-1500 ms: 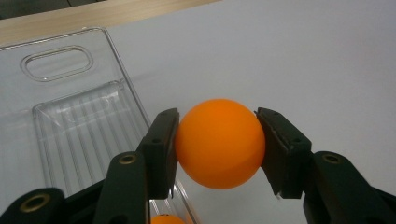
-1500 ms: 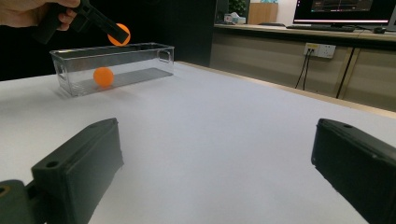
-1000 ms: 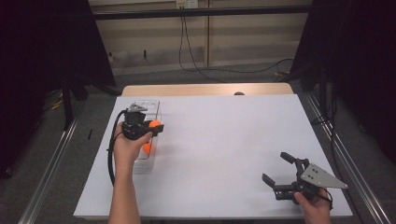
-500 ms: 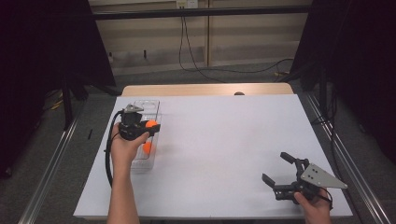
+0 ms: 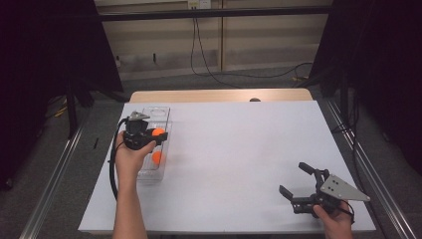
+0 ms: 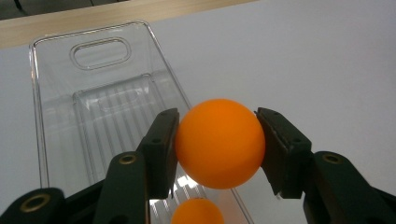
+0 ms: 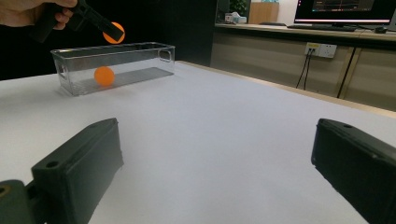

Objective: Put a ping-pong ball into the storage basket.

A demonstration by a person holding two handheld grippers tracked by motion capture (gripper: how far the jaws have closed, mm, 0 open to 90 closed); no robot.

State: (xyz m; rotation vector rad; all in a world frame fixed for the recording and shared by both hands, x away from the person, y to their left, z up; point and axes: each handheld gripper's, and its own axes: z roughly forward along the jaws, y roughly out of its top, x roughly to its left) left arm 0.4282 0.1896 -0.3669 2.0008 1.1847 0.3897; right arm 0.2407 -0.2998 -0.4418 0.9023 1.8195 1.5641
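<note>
Left tongs [image 6: 217,140] pinch a smooth, matte orange ball [image 6: 219,143], table-tennis type, one flat black pad pressed against each side of it. The ball is held in the air above a clear plastic bin [image 6: 51,140], over its long edge on the side facing the worktop centre. The bin is a long rectangular trough with rounded corners, a ribbed floor and an oval handle cut-out in the far end wall; its walls are glossy and transparent. A second orange ball [image 6: 197,213], same shape and finish, lies on the bin floor towards the near end. The bin stands close to the left edge of the worktop [image 5: 239,149], its long side parallel with that edge; the worktop surface is plain white and matte, with a pale wooden strip along the far edge. Right tongs [image 5: 297,180] sit low at the near right corner of the worktop, jaws spread wide with nothing between them; the pads are blocky, dull black, and a grey three-cornered plate tops the body. The hand gripping them [image 5: 334,219] is at the near edge.
</note>
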